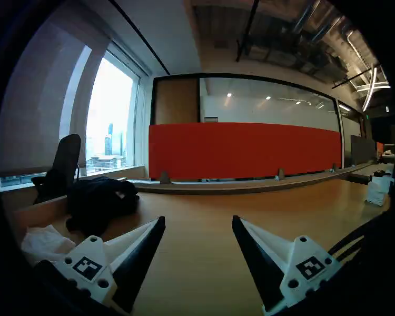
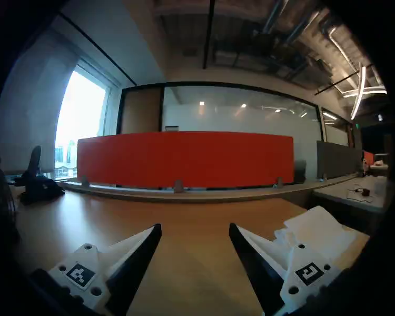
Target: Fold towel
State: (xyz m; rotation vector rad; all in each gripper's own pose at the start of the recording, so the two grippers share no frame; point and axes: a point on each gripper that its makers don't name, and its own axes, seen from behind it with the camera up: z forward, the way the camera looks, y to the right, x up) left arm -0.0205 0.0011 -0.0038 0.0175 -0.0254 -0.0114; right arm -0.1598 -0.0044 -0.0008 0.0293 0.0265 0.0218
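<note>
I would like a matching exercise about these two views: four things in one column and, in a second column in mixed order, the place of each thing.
Things
1. red partition
2. black bundle
3. office chair
4. white cloth

Places
A. beside the bright window
B. standing along the far edge of the desk
C. lying on the desk, close to the chair
D. lying on the desk at the right side of the right gripper view

Pairs: 1-B, 2-C, 3-A, 4-D
</note>
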